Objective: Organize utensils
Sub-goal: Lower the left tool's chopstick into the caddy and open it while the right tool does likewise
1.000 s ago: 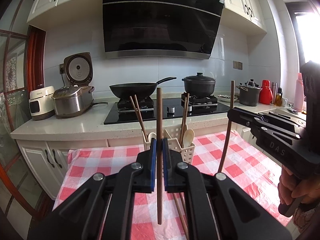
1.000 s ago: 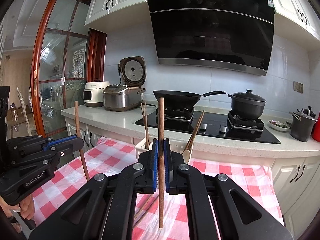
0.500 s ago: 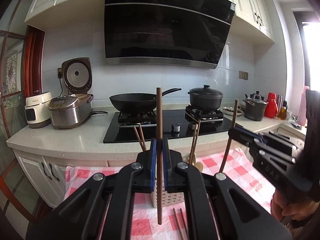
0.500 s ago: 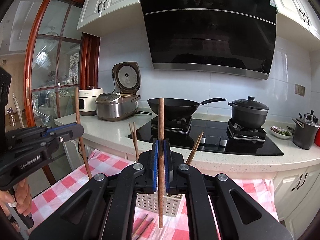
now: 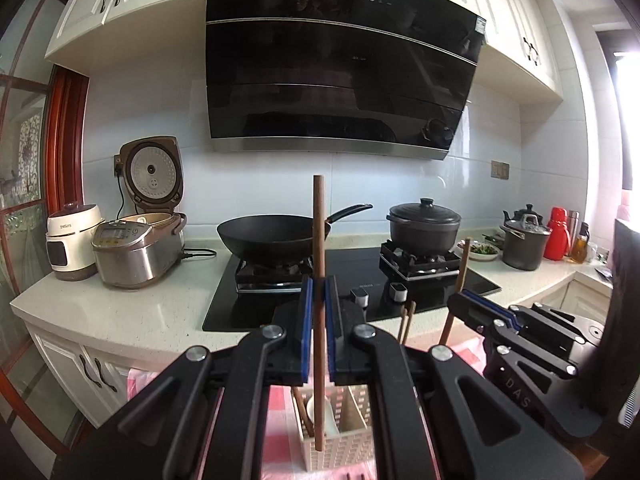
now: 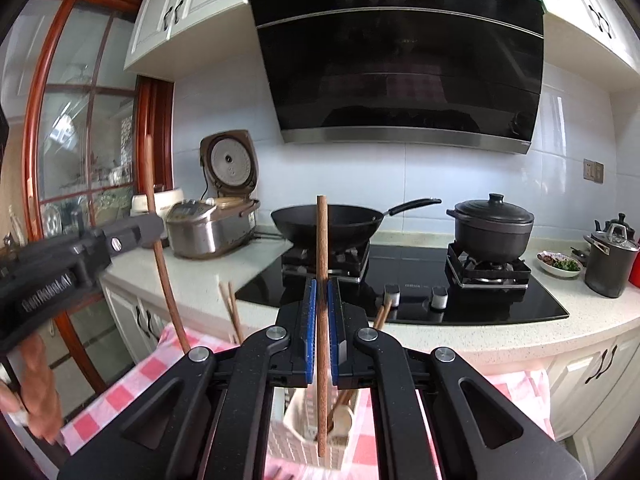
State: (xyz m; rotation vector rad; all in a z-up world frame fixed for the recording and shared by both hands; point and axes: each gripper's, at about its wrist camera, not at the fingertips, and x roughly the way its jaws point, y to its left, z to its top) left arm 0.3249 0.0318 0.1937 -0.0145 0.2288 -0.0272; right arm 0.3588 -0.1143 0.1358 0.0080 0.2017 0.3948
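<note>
Each hand-held gripper carries one wooden chopstick, held upright. The left hand-held gripper (image 5: 319,330) is pinching its chopstick (image 5: 319,240) between the blue pads, roughly at the stick's middle, so that about as much shows above the pads as below. The right hand-held gripper (image 6: 322,330) is pinching the other chopstick (image 6: 322,248) in the same way. Both sticks hang above the cream slotted utensil holder (image 5: 340,450), which stands on the red-checked cloth (image 6: 132,380) by the edge of the table nearest the white counter (image 5: 132,316). The holder already contains several chopsticks and a pale spoon (image 5: 326,416).

The chopsticks appear thin, rigid and very light, so they should need little force to hold. Their smooth, narrow shafts could well pivot or slide between flat pads, particularly if a lower tip knocks against the holder's rim or a divider. The present mid-shaft grip seems sensible: it balances each stick and leaves a long free lower end to enter a compartment. A grip nearer the top would probably let the stick swing. The lightweight plastic holder might shift or tip if prodded sideways.
</note>
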